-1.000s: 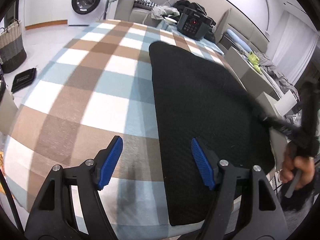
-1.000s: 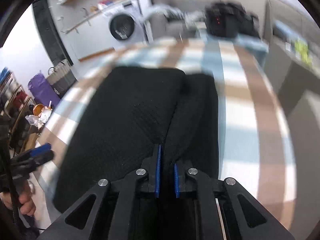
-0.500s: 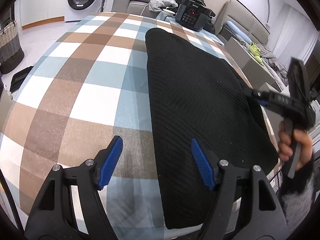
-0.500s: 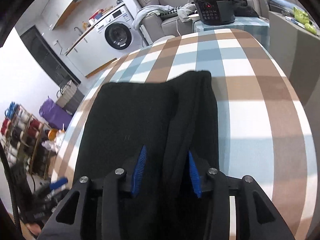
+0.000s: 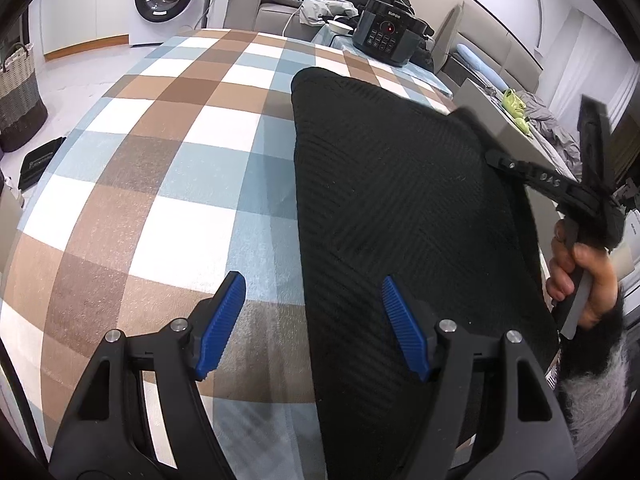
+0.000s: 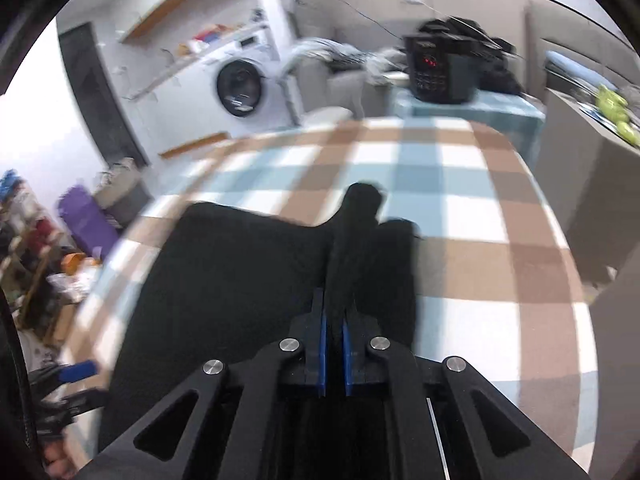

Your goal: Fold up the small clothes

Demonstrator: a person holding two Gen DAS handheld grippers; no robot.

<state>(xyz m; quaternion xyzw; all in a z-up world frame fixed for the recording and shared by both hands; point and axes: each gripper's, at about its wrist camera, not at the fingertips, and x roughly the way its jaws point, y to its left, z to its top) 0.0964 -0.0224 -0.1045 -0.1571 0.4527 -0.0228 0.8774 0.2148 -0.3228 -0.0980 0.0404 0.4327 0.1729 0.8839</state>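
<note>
Garment: a black ribbed knit garment (image 5: 400,208) lies flat on the right half of the table, its fine diagonal ribbing plain in the left wrist view; its right edge is lifted in a narrow standing ridge (image 6: 352,240).
Table cover: a checked cloth of brown, pale blue and white squares (image 5: 168,168), with a soft, slightly fuzzy weave, smooth over a rounded tabletop.
Left gripper (image 5: 312,324): black plastic arms with ribbed blue pads (image 5: 222,320), spread wide and holding nothing; one pad is over the cloth, the other over the near part of the garment.
Right gripper (image 6: 335,344): blue pads nearly together, pinching the raised fold of the garment; this view is blurred.
Right hand (image 5: 580,276): bare fingers around the tool's handle, beside a fuzzy grey-black cuff.
Far end: a black electric cooker with a red display (image 5: 388,40) sits past the table's far edge.
Background: a white front-loading washing machine (image 5: 168,0), a woven basket (image 5: 18,92) on the floor at left, a beige sofa with heaped clothes (image 5: 280,4).
</note>
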